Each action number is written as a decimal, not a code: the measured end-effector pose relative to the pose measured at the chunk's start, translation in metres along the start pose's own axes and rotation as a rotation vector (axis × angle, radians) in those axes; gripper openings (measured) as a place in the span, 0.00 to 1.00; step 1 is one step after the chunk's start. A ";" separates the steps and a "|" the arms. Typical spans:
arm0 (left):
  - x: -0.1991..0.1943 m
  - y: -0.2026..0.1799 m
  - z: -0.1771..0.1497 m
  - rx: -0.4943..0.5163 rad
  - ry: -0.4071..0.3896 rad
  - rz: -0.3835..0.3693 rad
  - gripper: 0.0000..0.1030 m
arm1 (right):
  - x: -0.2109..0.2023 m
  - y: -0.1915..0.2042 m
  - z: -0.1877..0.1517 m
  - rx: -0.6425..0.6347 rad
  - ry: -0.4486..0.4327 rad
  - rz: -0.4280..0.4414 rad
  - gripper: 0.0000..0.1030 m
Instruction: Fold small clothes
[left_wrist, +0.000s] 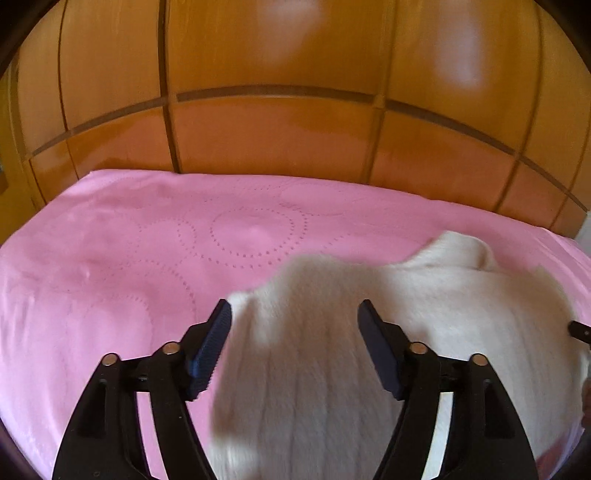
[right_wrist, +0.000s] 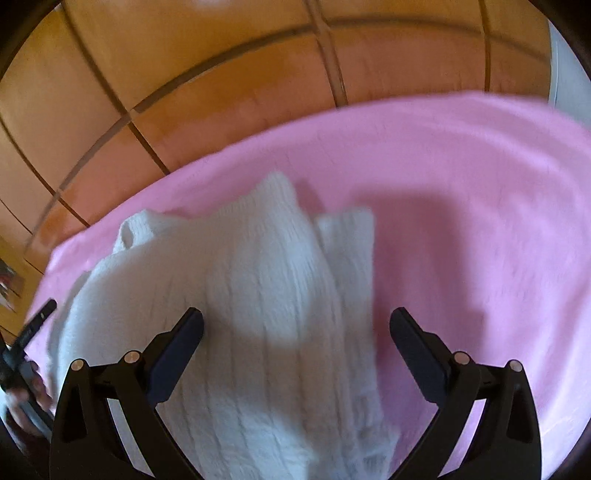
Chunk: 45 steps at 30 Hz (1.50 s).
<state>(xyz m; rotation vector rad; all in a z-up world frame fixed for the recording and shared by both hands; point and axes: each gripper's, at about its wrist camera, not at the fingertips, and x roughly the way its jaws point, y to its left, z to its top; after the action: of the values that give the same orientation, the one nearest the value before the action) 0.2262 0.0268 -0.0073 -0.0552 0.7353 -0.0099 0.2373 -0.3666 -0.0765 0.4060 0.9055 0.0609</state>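
A small cream ribbed knit sweater (left_wrist: 424, 295) lies on a pink bedspread (left_wrist: 129, 258). Its collar (left_wrist: 465, 245) points toward the far right. My left gripper (left_wrist: 295, 314) hovers open over the sweater's left part, pads apart from the knit. In the right wrist view the sweater (right_wrist: 266, 258) lies partly folded, with a sleeve or flap (right_wrist: 347, 243) doubled along its right side. My right gripper (right_wrist: 297, 314) is open above its near part with nothing pinched. The left gripper's tip (right_wrist: 37, 321) shows at the left edge.
The pink bedspread (right_wrist: 480, 184) stretches left and right of the sweater. Behind the bed stands a panelled wooden wardrobe or wall (left_wrist: 295, 110). A person's hand (right_wrist: 22, 402) shows at the left edge of the right wrist view.
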 end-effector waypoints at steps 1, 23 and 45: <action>-0.005 -0.002 -0.003 -0.002 -0.003 -0.014 0.70 | 0.000 -0.005 -0.006 0.026 0.010 0.034 0.98; -0.044 -0.008 -0.076 0.012 0.063 -0.081 0.70 | -0.048 0.009 -0.070 0.007 0.038 0.110 0.27; -0.049 0.019 -0.046 -0.279 0.163 -0.679 0.69 | -0.032 0.186 -0.095 -0.331 0.067 0.331 0.23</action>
<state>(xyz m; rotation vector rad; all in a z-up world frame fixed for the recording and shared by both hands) 0.1588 0.0449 -0.0095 -0.5745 0.8477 -0.5655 0.1653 -0.1720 -0.0361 0.2411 0.8685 0.5236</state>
